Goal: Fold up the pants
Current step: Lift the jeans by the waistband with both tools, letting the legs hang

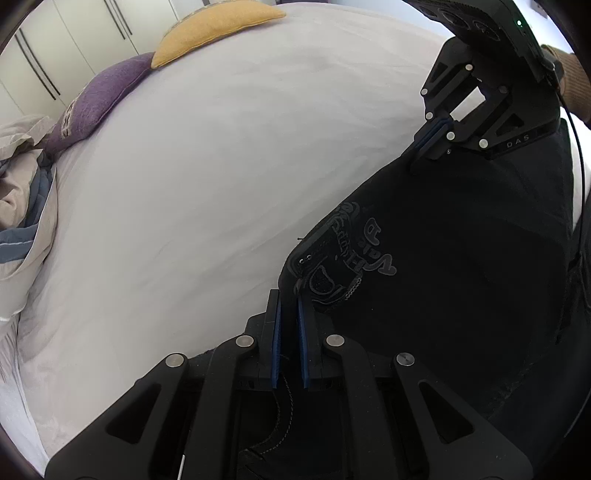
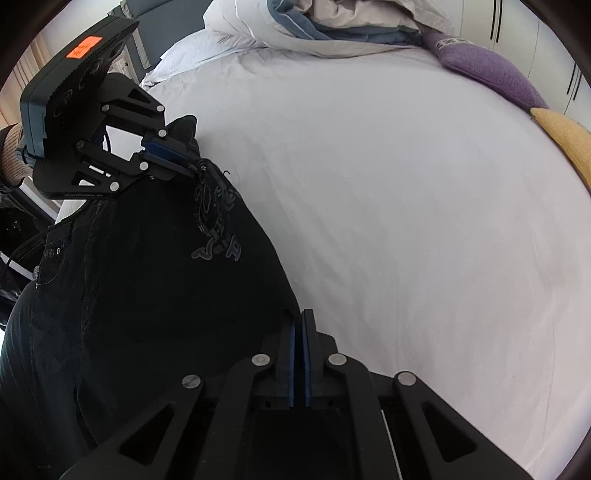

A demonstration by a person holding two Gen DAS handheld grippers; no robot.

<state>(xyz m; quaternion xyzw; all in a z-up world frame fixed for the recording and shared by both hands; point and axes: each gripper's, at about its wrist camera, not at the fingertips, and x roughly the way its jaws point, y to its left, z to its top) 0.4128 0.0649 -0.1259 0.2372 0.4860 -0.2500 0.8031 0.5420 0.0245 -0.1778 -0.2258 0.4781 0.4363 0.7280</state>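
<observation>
Both tongs, left [image 1: 290, 306] and right [image 2: 298, 328], point steeply down, clamped.

Pants [image 1: 461, 258] legs cut off below.

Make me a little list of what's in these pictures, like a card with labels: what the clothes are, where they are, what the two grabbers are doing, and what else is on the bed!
clothes: black pants with a grey printed design
where: on the white bed sheet
left gripper: shut on the pants' edge, beside the design
right gripper: shut on the pants' edge
also on bed: purple cushion, yellow cushion, crumpled duvet
behind: white wardrobe doors
folding: not finished
</observation>
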